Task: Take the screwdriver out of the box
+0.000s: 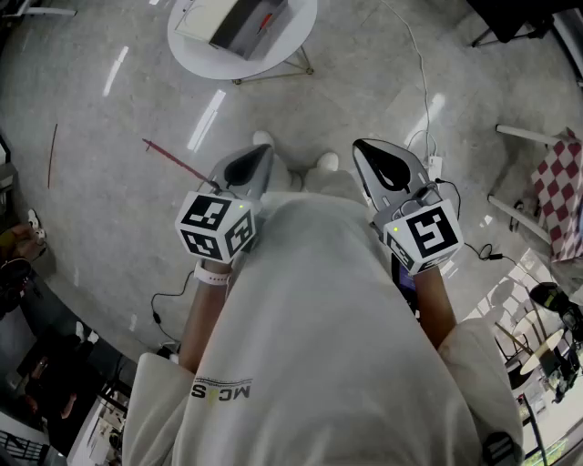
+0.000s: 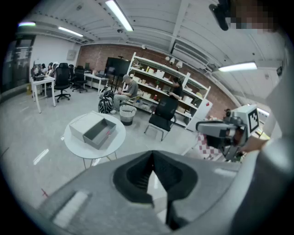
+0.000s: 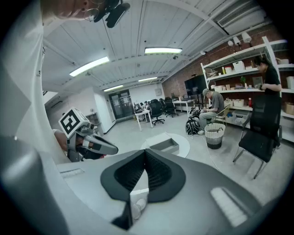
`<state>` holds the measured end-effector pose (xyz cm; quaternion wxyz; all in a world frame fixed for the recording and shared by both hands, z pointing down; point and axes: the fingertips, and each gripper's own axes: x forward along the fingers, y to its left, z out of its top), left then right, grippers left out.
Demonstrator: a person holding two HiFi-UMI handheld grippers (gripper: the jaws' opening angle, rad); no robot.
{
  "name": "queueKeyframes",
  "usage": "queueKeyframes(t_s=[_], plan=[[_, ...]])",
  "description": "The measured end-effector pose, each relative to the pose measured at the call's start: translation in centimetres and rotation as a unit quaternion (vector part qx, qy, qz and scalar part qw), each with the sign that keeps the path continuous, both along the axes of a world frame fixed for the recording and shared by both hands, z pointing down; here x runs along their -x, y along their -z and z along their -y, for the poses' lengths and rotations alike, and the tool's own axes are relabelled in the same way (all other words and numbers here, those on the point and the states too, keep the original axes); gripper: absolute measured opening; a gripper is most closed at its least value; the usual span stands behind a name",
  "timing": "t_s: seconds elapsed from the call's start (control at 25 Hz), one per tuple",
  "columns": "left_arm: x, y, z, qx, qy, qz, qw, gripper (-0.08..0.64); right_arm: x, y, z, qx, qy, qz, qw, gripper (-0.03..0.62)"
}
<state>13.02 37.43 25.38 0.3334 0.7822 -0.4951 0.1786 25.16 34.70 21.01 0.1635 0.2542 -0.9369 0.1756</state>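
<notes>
An open grey box (image 1: 239, 22) stands on a round white table (image 1: 196, 47) at the top of the head view, well ahead of me. Inside it lies something red, the screwdriver's handle (image 1: 265, 19). The left gripper view shows the same box (image 2: 98, 131) with a red speck (image 2: 109, 132) on its inner side. The box (image 3: 165, 146) also shows small in the right gripper view. My left gripper (image 1: 259, 151) and right gripper (image 1: 363, 145) are held close to the body, far from the table. Both have their jaws together and hold nothing. The jaw tips of my left gripper (image 2: 153, 154) and of my right gripper (image 3: 145, 152) meet.
On the floor are a thin red strip (image 1: 178, 162), a white cable with a power strip (image 1: 434, 167), and the person's shoes (image 1: 326, 162). A checkered cloth (image 1: 557, 196) hangs at the right. Beyond the table are a black chair (image 2: 162, 117), a wastebasket (image 2: 127, 114), shelves and seated people.
</notes>
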Motion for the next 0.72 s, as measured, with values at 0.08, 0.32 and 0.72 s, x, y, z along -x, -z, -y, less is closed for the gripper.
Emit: queueKeyframes(t_s=[0.08, 0.32, 0.72], plan=[[-0.4, 0.5, -0.3, -0.001, -0.012, 0.006, 0.9999, 0.0, 0.0, 0.1, -0.4, -0.003, 0.003, -0.004, 1.0, 0.002], [0.6, 1.9, -1.1, -0.01, 0.0, -0.006, 0.9999, 0.0, 1.1, 1.1, -1.7, -0.019, 0.003, -0.003, 1.0, 0.0], [4.8, 0.1, 0.6, 0.021, 0.05, -0.026, 0.9982, 0.0, 3.7, -0.3, -1.2, 0.006, 0.012, 0.008, 1.0, 0.0]])
